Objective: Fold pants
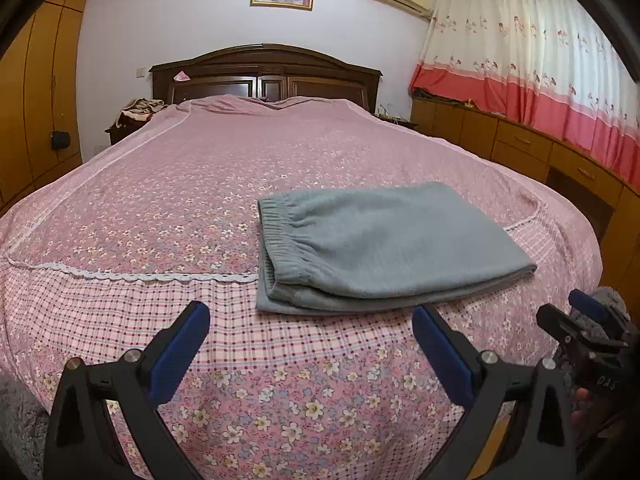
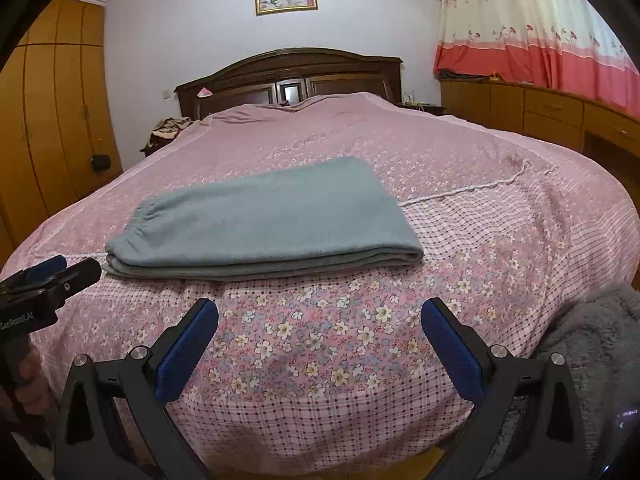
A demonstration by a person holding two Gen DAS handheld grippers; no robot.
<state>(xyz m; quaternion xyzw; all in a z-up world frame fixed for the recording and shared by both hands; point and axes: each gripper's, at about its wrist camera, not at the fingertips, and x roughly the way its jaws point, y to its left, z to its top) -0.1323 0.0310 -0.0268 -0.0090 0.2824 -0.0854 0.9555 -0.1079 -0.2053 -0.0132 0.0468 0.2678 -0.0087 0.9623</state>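
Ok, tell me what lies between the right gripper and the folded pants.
Only bare floral bedspread lies between the right gripper and the pants, seen in the right wrist view.

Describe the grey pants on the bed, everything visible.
The grey pants look like soft fleecy knit, folded into a flat rectangular stack of several layers. The gathered elastic waistband faces the bed's left side. They lie near the foot of the pink floral bedspread, touched by neither gripper.
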